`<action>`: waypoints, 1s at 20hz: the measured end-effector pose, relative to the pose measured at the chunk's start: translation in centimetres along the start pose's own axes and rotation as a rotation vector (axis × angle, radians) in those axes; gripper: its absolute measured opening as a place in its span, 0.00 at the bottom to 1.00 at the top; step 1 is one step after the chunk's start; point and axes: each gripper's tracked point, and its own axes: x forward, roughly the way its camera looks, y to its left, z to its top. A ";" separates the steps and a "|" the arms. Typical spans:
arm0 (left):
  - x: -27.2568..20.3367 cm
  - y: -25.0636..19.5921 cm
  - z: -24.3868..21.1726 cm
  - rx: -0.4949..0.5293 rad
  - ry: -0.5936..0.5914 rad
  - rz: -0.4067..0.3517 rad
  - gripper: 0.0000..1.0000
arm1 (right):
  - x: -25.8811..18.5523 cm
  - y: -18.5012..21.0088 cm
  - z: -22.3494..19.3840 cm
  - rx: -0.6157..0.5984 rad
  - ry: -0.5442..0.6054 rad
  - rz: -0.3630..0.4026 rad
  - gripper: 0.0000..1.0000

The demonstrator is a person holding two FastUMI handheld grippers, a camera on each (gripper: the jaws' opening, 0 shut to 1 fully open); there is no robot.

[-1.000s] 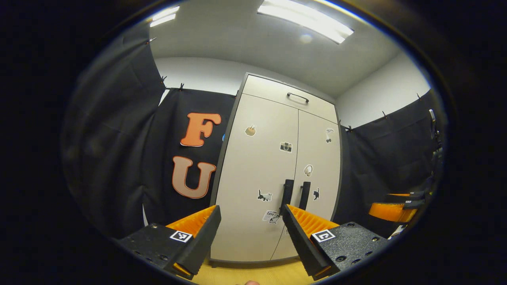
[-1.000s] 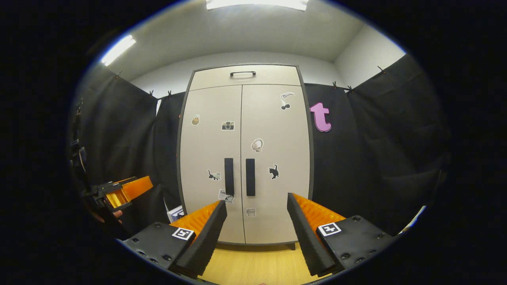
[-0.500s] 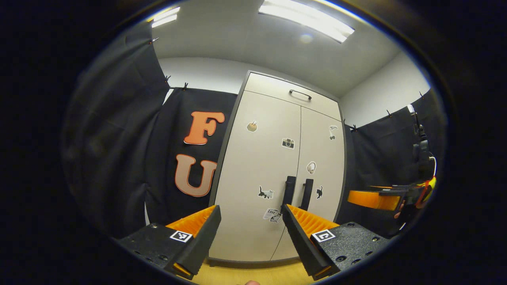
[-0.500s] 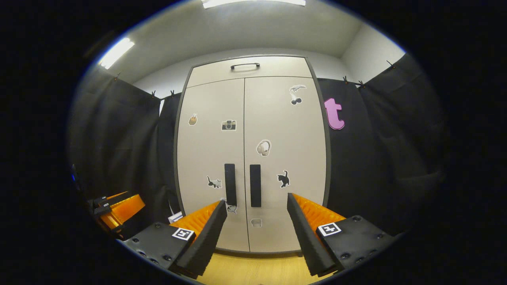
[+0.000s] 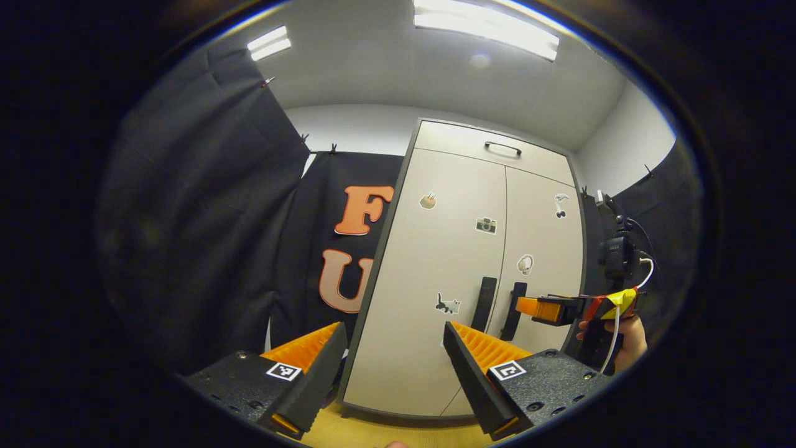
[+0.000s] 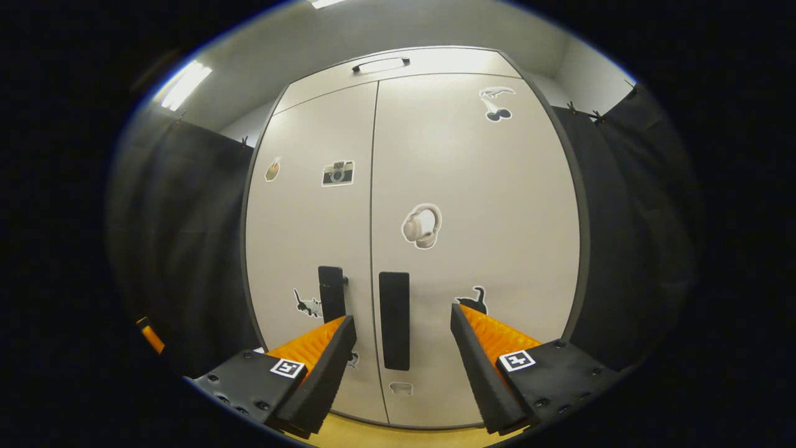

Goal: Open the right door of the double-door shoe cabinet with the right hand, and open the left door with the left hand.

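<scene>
The pale shoe cabinet (image 6: 485, 186) stands with both doors shut, stickers on them. Its right door's black handle (image 6: 395, 320) is straight ahead in the right gripper view, between the open fingers of my right gripper (image 6: 403, 330) but still farther off. The left door's handle (image 6: 331, 294) is beside it. In the left gripper view my left gripper (image 5: 393, 341) is open and empty, well back from the cabinet (image 5: 435, 261); the left handle (image 5: 484, 304) and right handle (image 5: 513, 302) show, with the right gripper (image 5: 536, 309) close to the right handle.
Black cloth walls flank the cabinet on both sides. A top drawer with a handle (image 6: 380, 64) sits above the doors. Yellow wood floor (image 6: 398, 437) runs beneath the cabinet. A hand (image 5: 628, 339) holds the right gripper.
My right gripper has moved much closer to the cabinet, its handle now large between the fingers. The left gripper's view has swung left, and the right gripper has come forward in it.
</scene>
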 end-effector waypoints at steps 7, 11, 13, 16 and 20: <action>-0.2 0.7 -2.0 0.064 -0.022 0.091 0.92 | 3.7 -0.5 -1.8 -0.081 -0.018 -0.012 0.93; 2.3 1.1 -2.0 0.101 -0.011 0.020 0.94 | 4.8 -0.5 -2.5 -0.023 -0.013 -0.069 0.86; 3.7 1.2 -1.8 0.112 -0.025 -0.026 0.94 | 4.8 0.0 -2.4 -0.018 -0.022 -0.073 0.73; 5.0 1.1 -1.6 0.094 -0.046 -0.103 0.92 | 5.2 1.2 -3.0 0.040 -0.007 -0.050 0.43; 5.7 0.8 -1.7 0.050 -0.042 -0.196 0.94 | 5.3 1.1 -3.3 0.046 0.008 -0.060 0.29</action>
